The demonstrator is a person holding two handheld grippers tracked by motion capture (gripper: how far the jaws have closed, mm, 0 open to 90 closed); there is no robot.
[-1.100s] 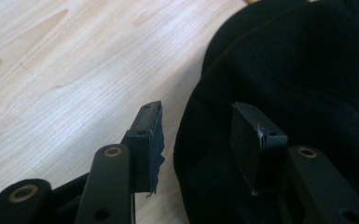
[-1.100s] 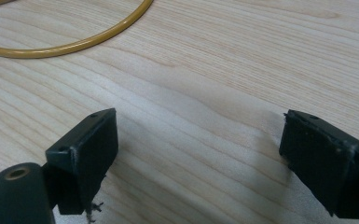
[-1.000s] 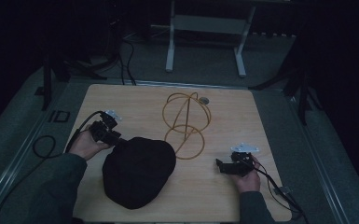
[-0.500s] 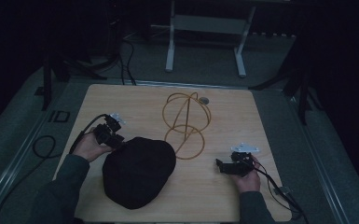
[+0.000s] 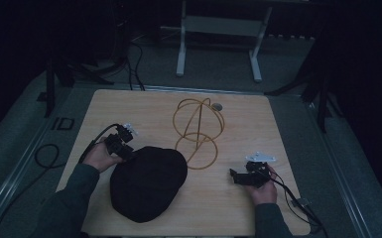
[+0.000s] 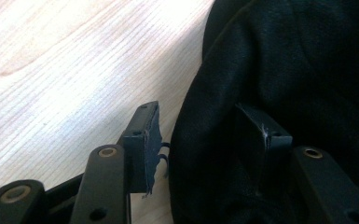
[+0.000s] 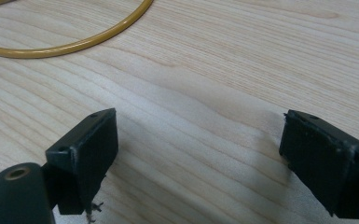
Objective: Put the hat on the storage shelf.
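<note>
Left tool [image 5: 125,148]: at the far-left rim of the soft black fabric cap [image 5: 149,182], jaws part-open astride the brim edge, one pad on the fabric, not yet clamped. Cap: lying on the pale wooden surface [image 5: 238,124], near-left of centre. Yellow wire hat stand [image 5: 197,129]: upright at centre, just right of the cap, bare. Right tool [image 5: 239,177]: near right, jaws wide apart, holding nothing. Progress, judged: early; grasp under way, cap yet to be lifted onto the stand.

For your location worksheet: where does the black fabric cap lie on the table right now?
In the high view the black fabric cap lies front-left on the wooden table, beside the yellow wire stand, with the left gripper at its edge.
</note>
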